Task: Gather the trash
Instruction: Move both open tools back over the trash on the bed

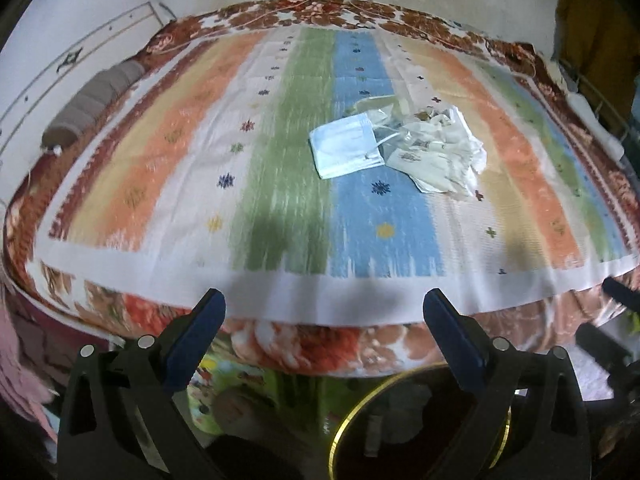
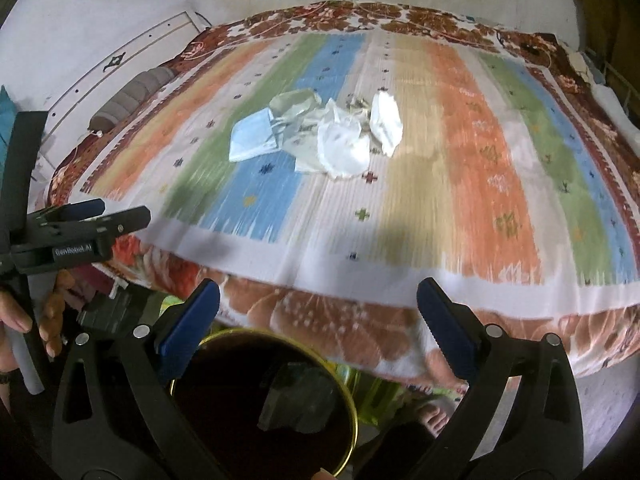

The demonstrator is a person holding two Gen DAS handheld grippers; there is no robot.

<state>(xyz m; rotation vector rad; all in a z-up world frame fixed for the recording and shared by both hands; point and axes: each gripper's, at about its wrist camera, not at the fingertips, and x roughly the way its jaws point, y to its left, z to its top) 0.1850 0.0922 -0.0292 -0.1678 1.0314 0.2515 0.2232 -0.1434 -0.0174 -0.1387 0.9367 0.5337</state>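
Note:
A heap of trash lies mid-bed on the striped cover: a pale blue face mask (image 1: 346, 146) (image 2: 252, 139), crumpled white plastic bags (image 1: 440, 158) (image 2: 342, 148), and a folded white paper piece (image 2: 386, 120). Below the bed's near edge stands a dark round bin with a gold rim (image 2: 352, 412) (image 1: 340, 432); a crumpled clear wrapper (image 2: 296, 404) lies inside. My left gripper (image 1: 324, 308) and my right gripper (image 2: 318, 300) both stand wide open and empty, hovering over the bin at the bed's near edge. The left gripper also shows at the left of the right wrist view (image 2: 88, 220), a hand on its handle.
A grey bolster (image 1: 92, 104) lies along the bed's far left side by the white wall. A floral blanket (image 1: 320, 344) hangs over the near edge. A bare foot (image 2: 434, 416) stands on the floor beside the bin. Pink cloth (image 1: 20, 368) sits at lower left.

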